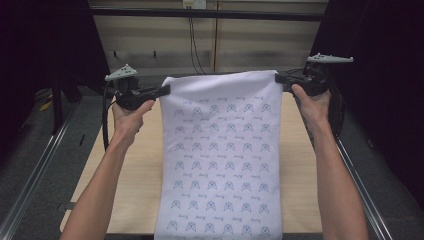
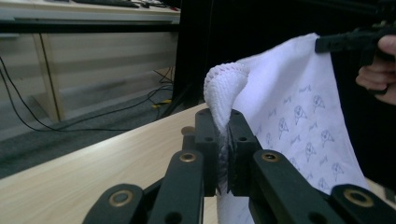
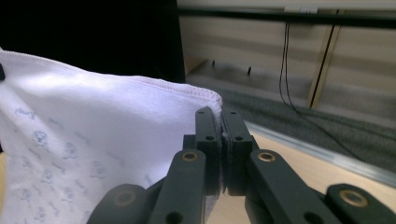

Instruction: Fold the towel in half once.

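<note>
White printed cloth (image 1: 221,150), held up over the table (image 1: 135,165): my left gripper (image 1: 165,90) and right gripper (image 1: 278,77) each clamp a top corner. Step: spreading. Next, probably, lay it flat, tension even.

My arms come in bare, no sleeves, and each hand carries a black gripper topped with a grey three-cornered plate: left gripper (image 1: 162,91), right gripper (image 1: 280,77). Up close, flat black jaw links with brass-ringed pivots, small screws, black cables trailing
</note>
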`<action>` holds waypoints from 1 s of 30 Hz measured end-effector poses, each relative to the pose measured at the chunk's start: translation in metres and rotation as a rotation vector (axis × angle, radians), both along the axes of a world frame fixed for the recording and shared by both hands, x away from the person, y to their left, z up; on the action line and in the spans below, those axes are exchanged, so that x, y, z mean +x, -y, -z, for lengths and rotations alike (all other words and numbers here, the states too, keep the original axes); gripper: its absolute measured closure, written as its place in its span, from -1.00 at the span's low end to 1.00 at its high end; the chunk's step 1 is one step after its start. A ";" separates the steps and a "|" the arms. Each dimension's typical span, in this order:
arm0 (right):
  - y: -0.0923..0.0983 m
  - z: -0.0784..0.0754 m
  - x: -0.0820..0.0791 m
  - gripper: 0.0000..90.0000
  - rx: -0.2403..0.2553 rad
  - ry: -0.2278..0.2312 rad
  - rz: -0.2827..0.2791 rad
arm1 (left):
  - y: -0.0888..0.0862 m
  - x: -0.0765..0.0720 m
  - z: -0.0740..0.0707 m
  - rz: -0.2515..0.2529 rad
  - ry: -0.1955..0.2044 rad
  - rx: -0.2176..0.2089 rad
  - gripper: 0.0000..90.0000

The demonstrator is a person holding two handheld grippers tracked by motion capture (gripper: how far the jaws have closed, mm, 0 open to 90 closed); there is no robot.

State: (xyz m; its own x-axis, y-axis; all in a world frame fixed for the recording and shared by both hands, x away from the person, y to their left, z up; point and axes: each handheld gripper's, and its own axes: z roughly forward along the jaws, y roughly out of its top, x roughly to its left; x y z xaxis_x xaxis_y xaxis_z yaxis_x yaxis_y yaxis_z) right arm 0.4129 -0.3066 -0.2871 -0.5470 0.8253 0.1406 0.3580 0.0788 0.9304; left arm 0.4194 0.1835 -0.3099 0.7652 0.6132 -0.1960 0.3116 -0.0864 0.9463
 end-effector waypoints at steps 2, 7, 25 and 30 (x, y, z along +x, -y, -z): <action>0.001 0.001 -0.007 0.94 -0.005 0.006 -0.013 | -0.001 -0.007 0.001 0.011 0.017 0.039 0.90; 0.003 0.011 -0.032 0.94 0.020 0.009 -0.055 | -0.011 -0.030 0.017 0.049 -0.015 0.077 0.90; -0.005 0.105 -0.189 0.94 -0.068 -0.179 -0.213 | -0.030 -0.142 0.101 0.242 -0.211 0.088 0.91; -0.002 0.129 -0.222 0.94 -0.071 -0.249 -0.225 | -0.028 -0.168 0.121 0.311 -0.290 0.162 0.90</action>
